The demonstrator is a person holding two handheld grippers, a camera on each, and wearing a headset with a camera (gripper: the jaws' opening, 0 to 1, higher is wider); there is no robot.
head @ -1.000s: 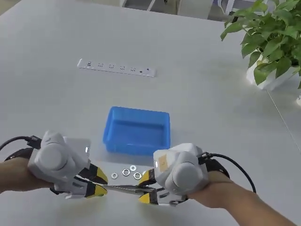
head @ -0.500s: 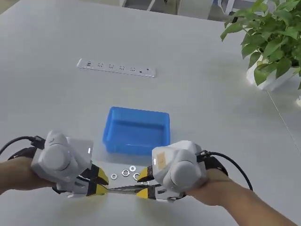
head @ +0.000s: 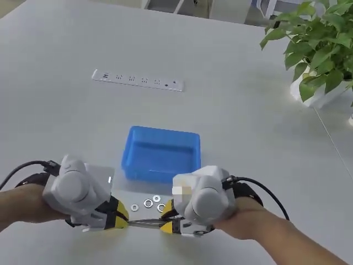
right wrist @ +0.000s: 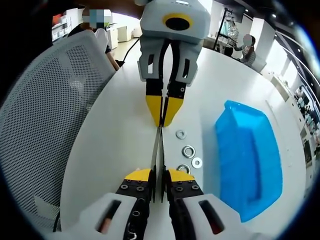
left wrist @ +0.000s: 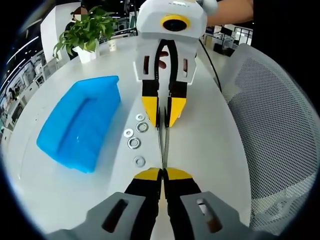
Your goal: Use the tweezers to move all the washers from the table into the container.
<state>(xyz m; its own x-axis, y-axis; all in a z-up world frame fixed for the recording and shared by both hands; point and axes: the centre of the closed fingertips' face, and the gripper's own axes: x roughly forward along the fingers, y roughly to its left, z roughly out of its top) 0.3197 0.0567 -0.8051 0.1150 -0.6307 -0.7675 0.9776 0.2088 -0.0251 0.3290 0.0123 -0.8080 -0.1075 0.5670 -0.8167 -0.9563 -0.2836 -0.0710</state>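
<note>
A pair of metal tweezers (head: 144,221) lies level just above the white table, held at both ends. My left gripper (head: 120,216) is shut on one end and my right gripper (head: 167,222) on the other, the two facing each other. Several washers (head: 148,203) lie just beyond the tweezers, in front of the blue container (head: 161,154). From the left gripper view, the tweezers (left wrist: 162,145) run from my jaws (left wrist: 162,173) to the right gripper (left wrist: 161,116), with washers (left wrist: 134,143) and container (left wrist: 80,122) to the left. The right gripper view has tweezers (right wrist: 157,145), washers (right wrist: 188,151) and container (right wrist: 247,155).
A white power strip (head: 136,80) lies far back on the table. A potted plant (head: 320,44) stands at the back right. A mesh chair (left wrist: 270,125) sits close behind the table's near edge.
The two grippers have drawn closer together along the tweezers, the left one sliding right. The washers and the container have not moved.
</note>
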